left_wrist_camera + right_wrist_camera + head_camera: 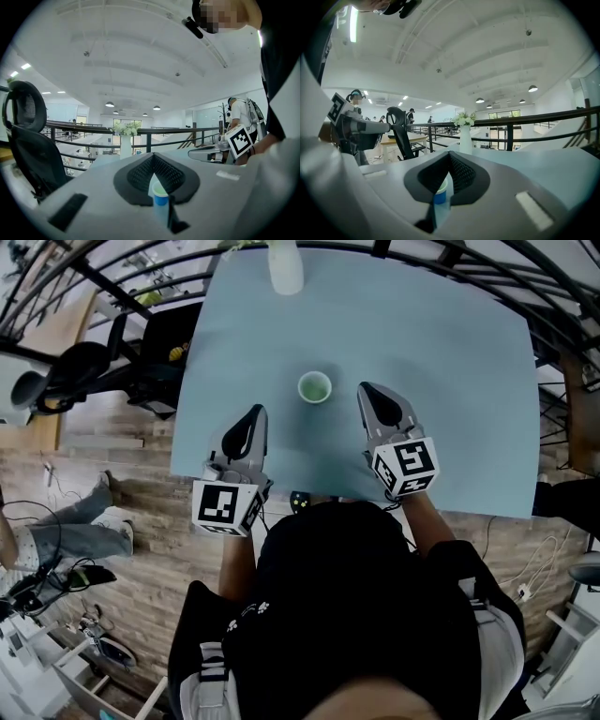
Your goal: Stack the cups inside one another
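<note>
Pale blue tabletop (450, 381) fills the middle of the head view, with wooden floor (122, 474) round its near and left sides and a black office chair (84, 367) off its left edge. At the far edge stands a white vase (285, 263) holding white flowers, and behind it runs a dark railing (93, 127).

One cup (314, 387) stands upright on the table, roughly midway between the two grippers and a little ahead of them, touching neither. From above its rim and inside look pale green; in the gripper views its body is blue with a green rim on top.

Left gripper (255, 412) lies low over the table to the cup's left, its jaws closed tip to tip with nothing between them; the cup shows beyond, through the small gap under the tips. Right gripper (367, 388) sits to the cup's right, jaws likewise closed together and empty, the cup just left of its line
</note>
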`<state>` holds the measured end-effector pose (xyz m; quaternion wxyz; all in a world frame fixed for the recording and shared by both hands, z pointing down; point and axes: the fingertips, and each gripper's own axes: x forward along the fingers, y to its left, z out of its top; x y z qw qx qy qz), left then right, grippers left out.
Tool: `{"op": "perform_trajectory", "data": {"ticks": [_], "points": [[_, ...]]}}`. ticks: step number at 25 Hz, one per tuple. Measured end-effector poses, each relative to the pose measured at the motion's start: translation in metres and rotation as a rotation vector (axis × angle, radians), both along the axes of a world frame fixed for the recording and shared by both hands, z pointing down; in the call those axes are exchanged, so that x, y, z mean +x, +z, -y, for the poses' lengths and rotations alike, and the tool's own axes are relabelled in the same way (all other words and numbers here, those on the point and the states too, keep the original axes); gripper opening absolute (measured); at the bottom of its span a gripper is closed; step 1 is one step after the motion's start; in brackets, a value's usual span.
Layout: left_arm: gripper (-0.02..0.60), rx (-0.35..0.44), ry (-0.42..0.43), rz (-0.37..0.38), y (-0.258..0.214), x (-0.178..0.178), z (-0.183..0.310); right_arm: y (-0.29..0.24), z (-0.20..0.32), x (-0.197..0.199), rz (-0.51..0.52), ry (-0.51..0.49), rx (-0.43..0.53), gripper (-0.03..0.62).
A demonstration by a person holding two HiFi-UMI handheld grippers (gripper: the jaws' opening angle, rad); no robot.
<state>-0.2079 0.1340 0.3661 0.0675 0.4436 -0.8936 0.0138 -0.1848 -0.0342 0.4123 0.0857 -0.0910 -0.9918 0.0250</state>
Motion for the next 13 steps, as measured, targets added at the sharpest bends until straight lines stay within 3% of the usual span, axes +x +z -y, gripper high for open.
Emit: {"op": "perform_trajectory", "data": {"ticks": [13], "points": [[-0.008,-0.001,-0.014,-0.004,0.0001,0.0059,-0.0077,-0.0051,-0.0063,0.0038,0.011,-0.014,-0.012,0.009]]}}
